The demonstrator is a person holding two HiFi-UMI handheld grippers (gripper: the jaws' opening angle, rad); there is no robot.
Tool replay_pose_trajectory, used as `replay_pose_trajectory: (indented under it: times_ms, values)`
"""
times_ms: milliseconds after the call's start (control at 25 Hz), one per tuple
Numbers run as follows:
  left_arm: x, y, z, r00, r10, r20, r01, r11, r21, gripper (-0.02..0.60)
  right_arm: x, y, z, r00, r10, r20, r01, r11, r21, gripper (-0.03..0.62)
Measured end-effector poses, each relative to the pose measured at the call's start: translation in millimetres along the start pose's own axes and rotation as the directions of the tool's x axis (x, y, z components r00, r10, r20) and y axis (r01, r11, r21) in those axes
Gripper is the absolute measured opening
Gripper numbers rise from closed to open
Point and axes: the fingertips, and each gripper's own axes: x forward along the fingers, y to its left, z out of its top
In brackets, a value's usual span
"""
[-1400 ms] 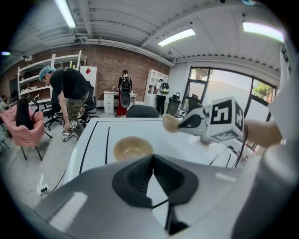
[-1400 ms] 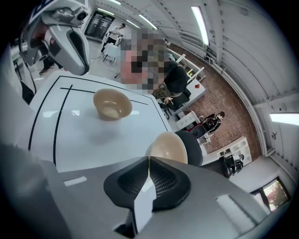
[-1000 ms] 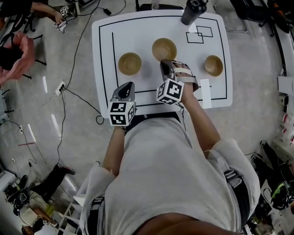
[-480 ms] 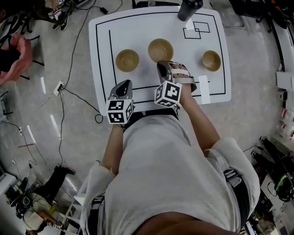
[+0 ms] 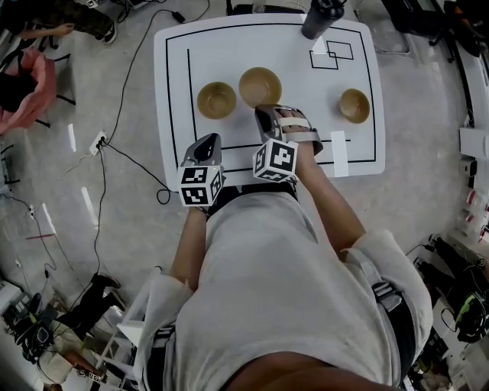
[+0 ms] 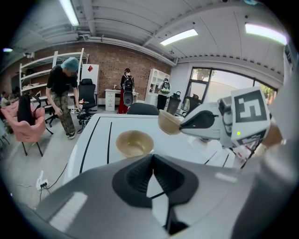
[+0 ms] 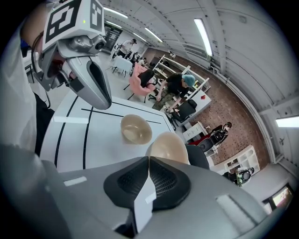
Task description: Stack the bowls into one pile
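**Middle bowl in right gripper, beside left bowl**

Left gripper (image 5: 206, 143): low over the near edge of the table (image 5: 306, 84), pointing down and away from the person. Jaws together at the tips, nothing between them. Left bowl (image 5: 216, 100) sits upright on the table ahead of it, apart from the tips.

Held bowl (image 5: 260, 86): pinched by its near rim in the right gripper (image 5: 262, 111), jaws closed narrow on the thin wall. Left gripper view shows it tilted and clear of the tabletop. It hangs just right of the left bowl and a little farther from the person. Whether the two rims touch I cannot tell.

Right bowl (image 5: 354, 105): upright on the table, well apart from both grippers and from the other two bowls.

Materials and shapes:
- All three bowls are round, tan and matt, with smooth walls. The held one looks widest, the right one smallest.
- The table is white and smooth, with rounded corners. Thin black lines mark a large rectangle on it and two small overlapping boxes at the far right.
- The gripper shells are grey and smooth, and the pads are black and finely ribbed. Each gripper carries a white cube with black square markers.
- A dark cylindrical bottle (image 5: 321, 17) stands at the far edge.
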Motion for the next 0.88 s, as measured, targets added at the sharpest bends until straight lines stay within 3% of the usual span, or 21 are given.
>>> replay_pose_trajectory:
  times_ms: [880]
  values:
    - [-26.6, 44.1, -12.6, 0.996, 0.084, 0.019, -0.083, 0.994, -0.07, 0.002, 18.3, 26.3, 62.4, 0.995, 0.066, 0.072, -0.057, 0.992, -0.113, 0.012]
